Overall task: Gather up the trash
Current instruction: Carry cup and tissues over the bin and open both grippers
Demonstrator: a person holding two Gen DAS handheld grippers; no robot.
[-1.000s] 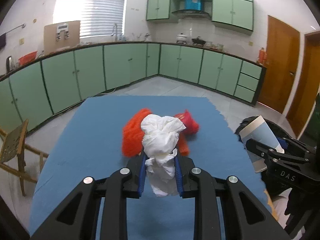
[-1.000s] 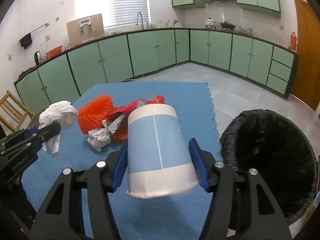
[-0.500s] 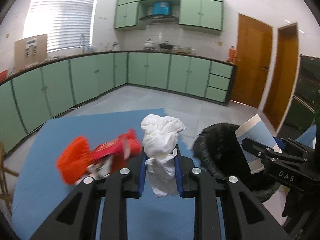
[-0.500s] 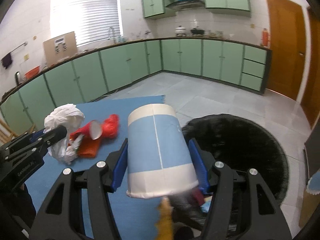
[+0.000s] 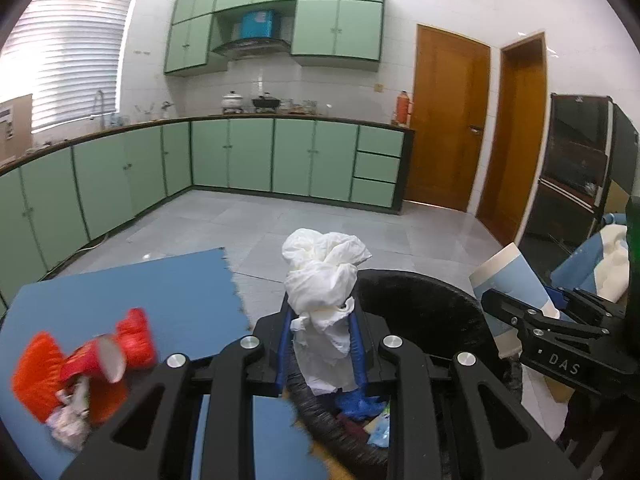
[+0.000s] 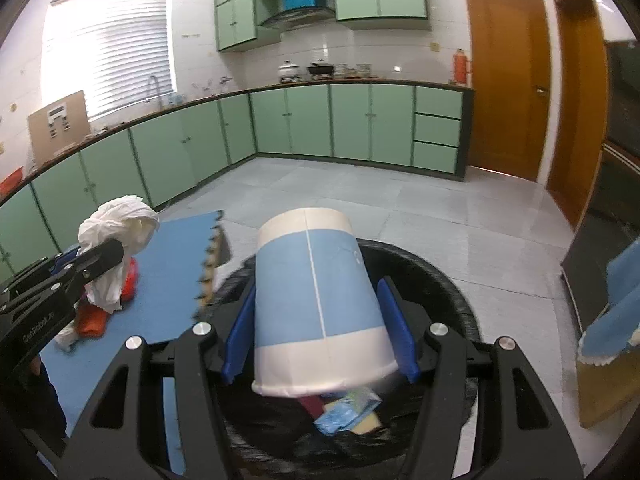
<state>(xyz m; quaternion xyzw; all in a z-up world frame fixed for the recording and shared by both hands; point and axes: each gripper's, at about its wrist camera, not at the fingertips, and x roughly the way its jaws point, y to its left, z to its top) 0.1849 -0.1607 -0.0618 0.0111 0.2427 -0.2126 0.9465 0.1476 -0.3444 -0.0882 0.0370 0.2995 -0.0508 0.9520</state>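
The coming move turns on what lies below each load. In the right wrist view the right gripper is clamped on a blue-and-white paper cup, its blue pads pressing the cup's two sides. The round bin lined with a black bag fills the lower centre of that frame, directly under the cup, with scraps already inside. The cup is held upside down: its long axis runs from lower centre to upper centre, closed base pointing away towards the cabinets, wide open rim pointing back at the camera.

In the left wrist view the left gripper is clamped on a crumpled white paper wad, which stands tall between the pads, its long axis running up the frame. The bin's rim lies just right of centre, so this wad sits at the bin's near edge, not fully over it. The right hand looks better placed to release first.

A heap of red and orange wrappers remains at lower left on the blue mat.
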